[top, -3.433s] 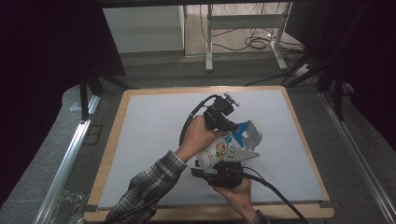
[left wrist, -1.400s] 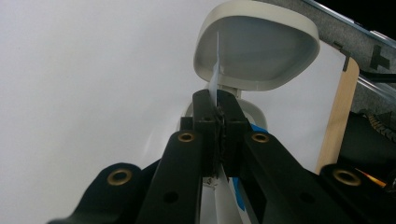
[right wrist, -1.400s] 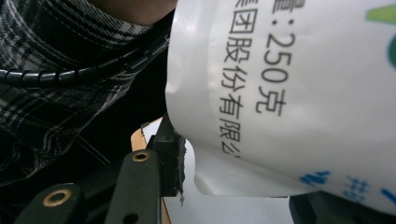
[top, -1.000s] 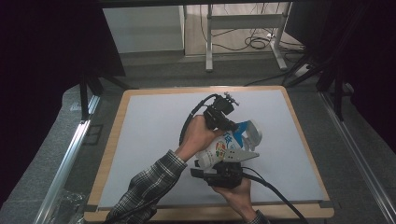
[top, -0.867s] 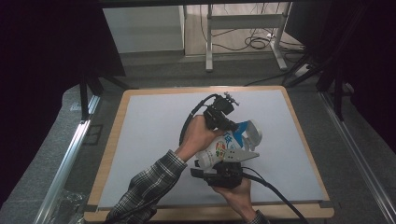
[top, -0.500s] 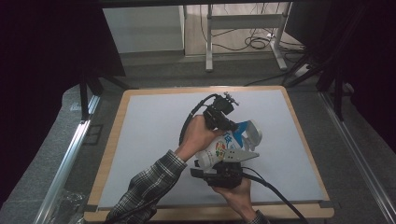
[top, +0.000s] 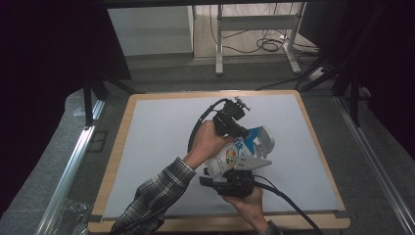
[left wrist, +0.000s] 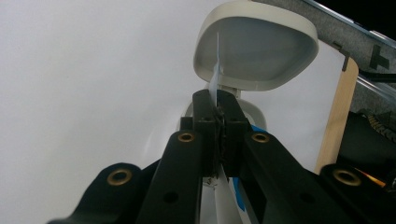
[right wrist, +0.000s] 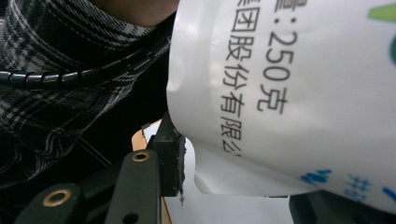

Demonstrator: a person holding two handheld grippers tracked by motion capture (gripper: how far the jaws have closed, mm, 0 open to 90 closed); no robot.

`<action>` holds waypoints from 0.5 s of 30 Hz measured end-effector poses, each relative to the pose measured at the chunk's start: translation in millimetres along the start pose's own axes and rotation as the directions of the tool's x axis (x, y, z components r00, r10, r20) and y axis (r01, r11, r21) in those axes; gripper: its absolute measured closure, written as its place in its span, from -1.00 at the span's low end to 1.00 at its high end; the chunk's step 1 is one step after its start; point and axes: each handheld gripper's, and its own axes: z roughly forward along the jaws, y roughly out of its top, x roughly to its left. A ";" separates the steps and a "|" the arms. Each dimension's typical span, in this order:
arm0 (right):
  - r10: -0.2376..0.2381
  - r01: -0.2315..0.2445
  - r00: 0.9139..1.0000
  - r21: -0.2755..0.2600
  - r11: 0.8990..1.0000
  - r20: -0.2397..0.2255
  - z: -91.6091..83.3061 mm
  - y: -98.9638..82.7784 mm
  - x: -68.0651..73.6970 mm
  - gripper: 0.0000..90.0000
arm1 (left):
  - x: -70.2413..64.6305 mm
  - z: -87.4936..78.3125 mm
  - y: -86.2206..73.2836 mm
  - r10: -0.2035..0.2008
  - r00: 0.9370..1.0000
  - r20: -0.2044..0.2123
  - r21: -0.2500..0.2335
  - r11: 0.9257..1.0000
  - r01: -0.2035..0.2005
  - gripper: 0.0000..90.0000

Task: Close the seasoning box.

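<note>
A white container (top: 234, 154) with blue print lies tilted over the grey mat, its flip lid (top: 265, 139) hinged open. My left gripper (top: 236, 128) is shut on a thin white-and-blue strip (left wrist: 215, 86) at the container's mouth, just below the open lid (left wrist: 257, 51). My right gripper (top: 230, 178) comes from the near side and is shut on the container's lower body. In the right gripper view the printed white wall (right wrist: 289, 93) sits between the jaws, with the left pad (right wrist: 173, 156) against its edge. The right pad is mostly hidden behind the container.
The grey mat (top: 156, 132) lies on a wood-edged table (top: 117, 161). Black cables trail from both grippers toward the near edge. A plaid sleeve (top: 151, 196) crosses the mat's near left. Metal rails run along the table's sides.
</note>
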 end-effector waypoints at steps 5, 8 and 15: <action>-0.001 0.001 1.000 -0.001 1.000 -0.001 0.0 0.2 0.3 0.31 | 0.0 -0.3 0.1 -0.001 1.000 0.000 0.001 1.000 0.001 0.97; 0.000 0.000 1.000 -0.002 1.000 -0.001 0.0 0.3 0.4 0.31 | 0.2 -0.2 0.1 -0.004 1.000 -0.001 0.000 1.000 0.004 0.97; 0.001 -0.001 1.000 -0.002 1.000 -0.002 0.0 0.5 0.4 0.31 | 0.6 -0.2 0.2 -0.005 1.000 -0.001 0.001 1.000 0.005 0.97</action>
